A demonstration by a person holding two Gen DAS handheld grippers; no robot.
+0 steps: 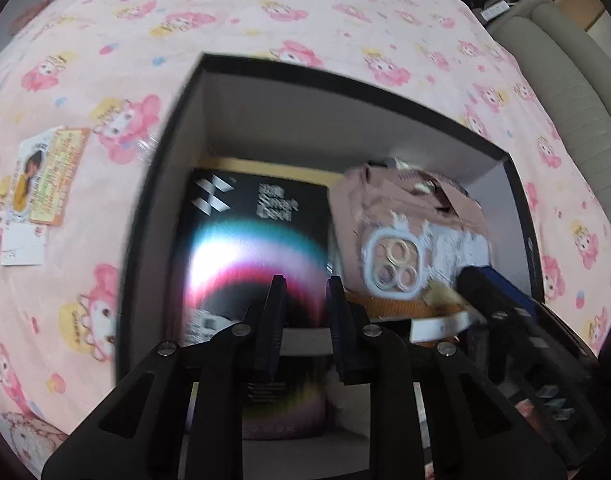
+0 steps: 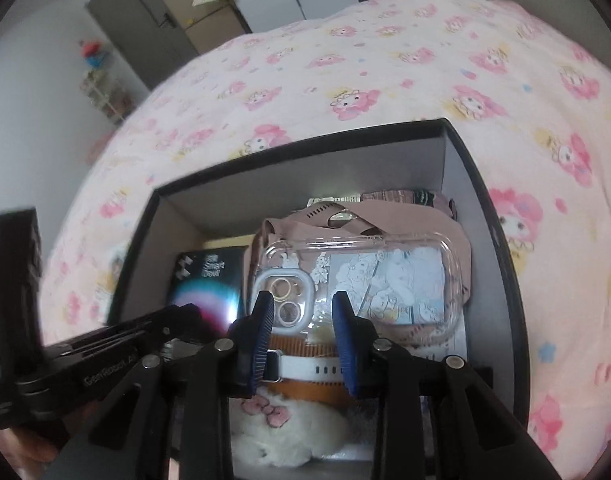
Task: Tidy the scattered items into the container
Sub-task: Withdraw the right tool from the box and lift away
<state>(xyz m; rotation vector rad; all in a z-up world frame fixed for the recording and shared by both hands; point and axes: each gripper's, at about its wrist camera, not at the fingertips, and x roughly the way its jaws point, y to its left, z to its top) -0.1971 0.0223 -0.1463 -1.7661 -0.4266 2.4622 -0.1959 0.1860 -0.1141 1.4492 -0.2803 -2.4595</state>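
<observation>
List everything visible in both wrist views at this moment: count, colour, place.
box: one, black outside, grey inside, on the bedspread
bedspread: one, pink cartoon print, under the box
Smart Devil package: one, black, inside the box, left
phone case: one, clear with drawings, inside the box on brown fabric
strap: one, white, near edge of the box
plush: one, white with pink bow, inside the box
cards: a few, orange and white, on the bedspread outside the box
left tongs: black, over the box, nothing between
right tongs: blue pads, over the box, nothing between

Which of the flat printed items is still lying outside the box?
The illustrated cards on the pink bedspread; the black packet already lies inside the box.
</observation>
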